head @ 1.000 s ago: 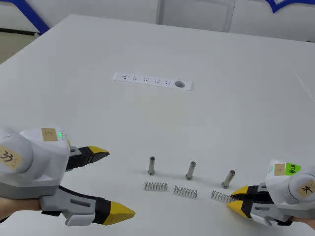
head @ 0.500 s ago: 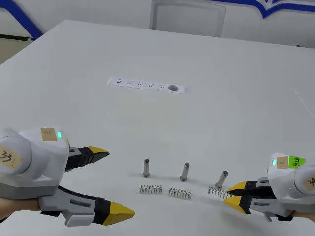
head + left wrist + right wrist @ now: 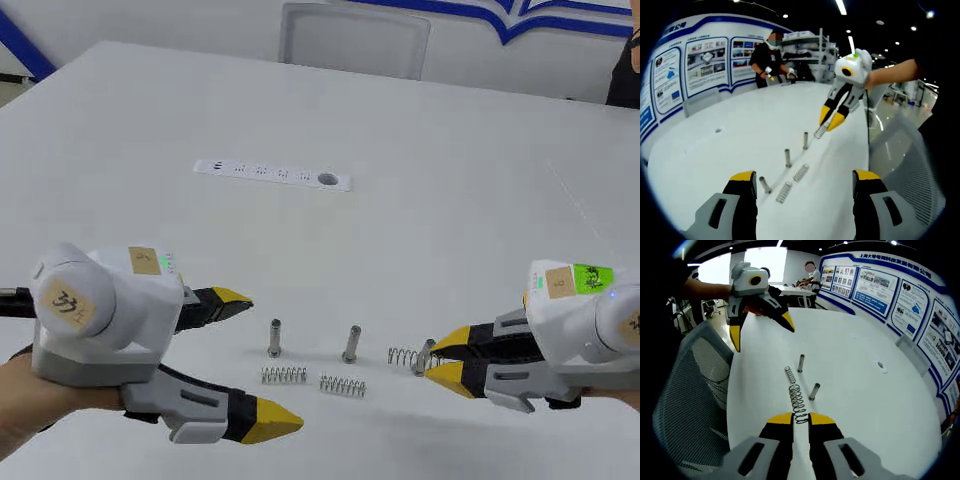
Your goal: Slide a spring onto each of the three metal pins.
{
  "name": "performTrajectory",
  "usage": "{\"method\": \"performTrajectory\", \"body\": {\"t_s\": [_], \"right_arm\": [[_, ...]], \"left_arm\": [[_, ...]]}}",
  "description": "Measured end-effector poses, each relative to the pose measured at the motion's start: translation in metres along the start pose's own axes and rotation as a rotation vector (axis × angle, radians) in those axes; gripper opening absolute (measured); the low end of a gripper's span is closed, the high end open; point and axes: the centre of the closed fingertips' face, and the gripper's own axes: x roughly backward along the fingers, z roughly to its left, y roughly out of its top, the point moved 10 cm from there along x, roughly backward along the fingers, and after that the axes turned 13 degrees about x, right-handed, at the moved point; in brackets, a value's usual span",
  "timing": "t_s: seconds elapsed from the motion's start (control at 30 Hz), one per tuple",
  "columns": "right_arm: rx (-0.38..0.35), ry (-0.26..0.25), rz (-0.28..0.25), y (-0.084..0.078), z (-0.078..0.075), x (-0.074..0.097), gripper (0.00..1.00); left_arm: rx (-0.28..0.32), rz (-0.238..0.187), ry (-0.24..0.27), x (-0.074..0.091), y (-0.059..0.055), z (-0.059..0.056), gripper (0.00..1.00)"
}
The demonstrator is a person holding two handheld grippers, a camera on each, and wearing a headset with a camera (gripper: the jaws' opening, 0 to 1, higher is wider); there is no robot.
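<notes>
Right gripper (image 3: 432, 364) jaws narrow, pinching one spring (image 3: 403, 356) by its end, just beside the end pin (image 3: 805, 140). Left gripper (image 3: 270, 363) jaws wide, empty. Two other springs (image 3: 284, 375) lie on the table (image 3: 420, 230) near the remaining pins (image 3: 274, 338).

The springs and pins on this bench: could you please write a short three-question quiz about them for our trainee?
1. True or false: the left claw is shut.
2. How many springs lie ungripped on the table? A none, B two, C three.
3. Fill in: the right claw grips a ____ by one end, beside the rightmost metal pin.
Key: 1 false; 2 B; 3 spring.
</notes>
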Motion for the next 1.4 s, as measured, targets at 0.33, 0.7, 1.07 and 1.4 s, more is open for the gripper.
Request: {"method": "performTrajectory", "body": {"t_s": [0.33,0.7,1.07,1.4], "right_arm": [[0.020,-0.006,0.002,0.011,0.008,0.006,0.11],[0.030,0.013,-0.035,0.028,0.016,0.014,0.11],[0.111,0.066,-0.066,0.048,0.029,0.009,0.11],[0.139,0.084,-0.065,0.054,0.032,0.006,0.11]], "left_arm": [[-0.053,-0.014,-0.042,-0.018,0.016,-0.012,0.75],[-0.081,-0.010,-0.080,-0.033,0.018,-0.024,0.67],[-0.105,-0.010,-0.156,-0.044,0.015,-0.040,0.50],[-0.123,-0.031,-0.191,-0.044,0.017,-0.045,0.27]]}}
